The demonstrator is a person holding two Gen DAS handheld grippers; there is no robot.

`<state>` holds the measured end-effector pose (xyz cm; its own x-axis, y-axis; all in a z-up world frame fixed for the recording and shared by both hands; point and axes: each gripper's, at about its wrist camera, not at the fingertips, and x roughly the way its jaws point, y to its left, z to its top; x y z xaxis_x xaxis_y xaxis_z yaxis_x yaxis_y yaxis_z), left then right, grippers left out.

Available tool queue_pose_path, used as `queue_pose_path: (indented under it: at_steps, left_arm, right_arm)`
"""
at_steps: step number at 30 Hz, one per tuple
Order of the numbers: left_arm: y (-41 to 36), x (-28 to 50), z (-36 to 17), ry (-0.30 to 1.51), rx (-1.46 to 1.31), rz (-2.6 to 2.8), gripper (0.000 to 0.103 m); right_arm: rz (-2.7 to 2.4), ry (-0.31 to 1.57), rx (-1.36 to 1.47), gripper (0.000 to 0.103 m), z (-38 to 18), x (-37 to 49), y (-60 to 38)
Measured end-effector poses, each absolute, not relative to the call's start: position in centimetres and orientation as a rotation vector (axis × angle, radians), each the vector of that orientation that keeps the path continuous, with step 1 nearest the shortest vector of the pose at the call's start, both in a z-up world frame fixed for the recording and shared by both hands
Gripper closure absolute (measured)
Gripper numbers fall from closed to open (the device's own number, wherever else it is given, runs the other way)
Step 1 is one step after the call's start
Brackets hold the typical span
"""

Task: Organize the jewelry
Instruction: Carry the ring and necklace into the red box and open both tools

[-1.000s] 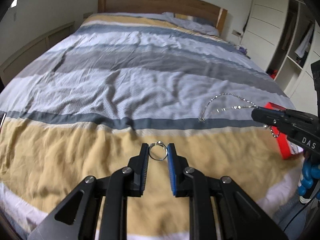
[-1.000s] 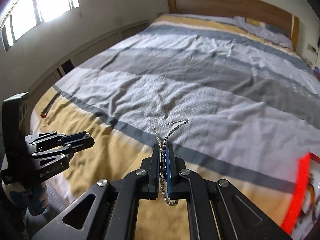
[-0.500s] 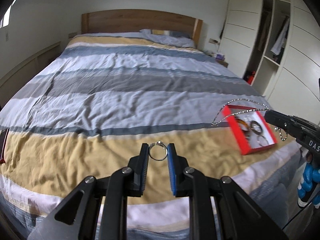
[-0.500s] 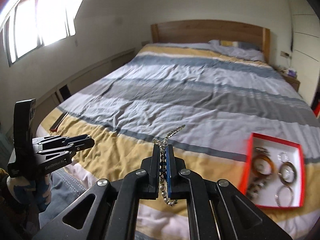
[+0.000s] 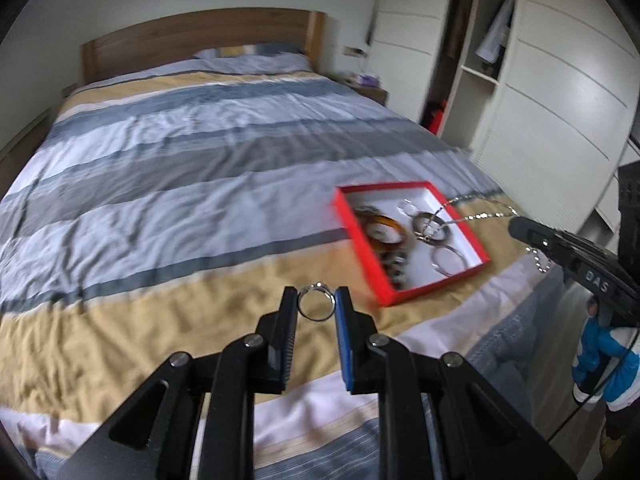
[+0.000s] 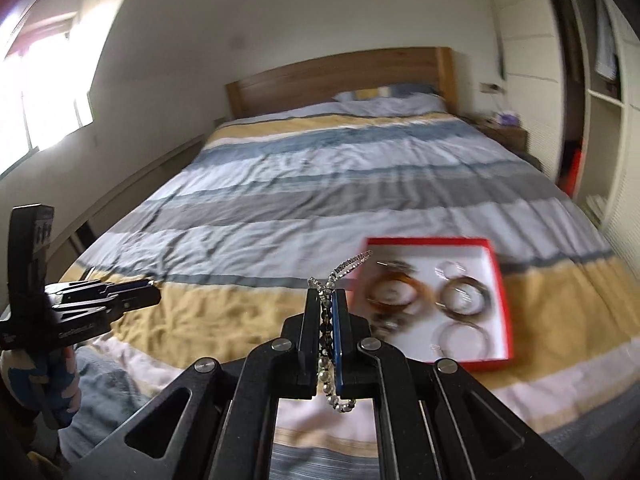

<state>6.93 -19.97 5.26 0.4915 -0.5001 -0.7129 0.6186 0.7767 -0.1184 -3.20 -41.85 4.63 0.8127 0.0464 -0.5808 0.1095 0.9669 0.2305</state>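
My left gripper (image 5: 316, 307) is shut on a silver ring (image 5: 317, 306), held above the bed's yellow stripe; it also shows in the right wrist view (image 6: 154, 294) at the left. My right gripper (image 6: 327, 300) is shut on a beaded silver chain (image 6: 340, 270) that sticks out past the tips and hangs below; it also shows in the left wrist view (image 5: 516, 226) with the chain (image 5: 472, 210) trailing over the box. A red jewelry box (image 5: 362, 246) with a white inside lies on the bed near its foot, holding several bangles and rings; it also shows in the right wrist view (image 6: 502, 280).
The bed (image 5: 180, 184) with a striped blue, grey and yellow cover fills both views, with a wooden headboard (image 5: 200, 40) behind. White wardrobes (image 5: 560, 100) stand to the right. A window (image 6: 40, 92) is at the left.
Both grippers have pulled back and swung right, so the red box now sits nearer the middle of each view. The ring and the chain stay gripped.
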Motion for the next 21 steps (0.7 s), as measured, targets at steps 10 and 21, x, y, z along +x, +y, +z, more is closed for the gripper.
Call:
queue_pose_path:
  at_steps: [10,21]
  left_arm:
    - [-32.8,7.9,1.2,0.884,0.258,-0.792,0.086]
    - [-38.5,11.2,-4.4,0.981,0.286,-0.764,0.086]
  right_arm:
    - [-0.14,0.699,0.326,0.098,-1.2,-1.8,-50.5]
    - [-0.12,0.791,0.335,0.097,-6.9,2.0,-53.0]
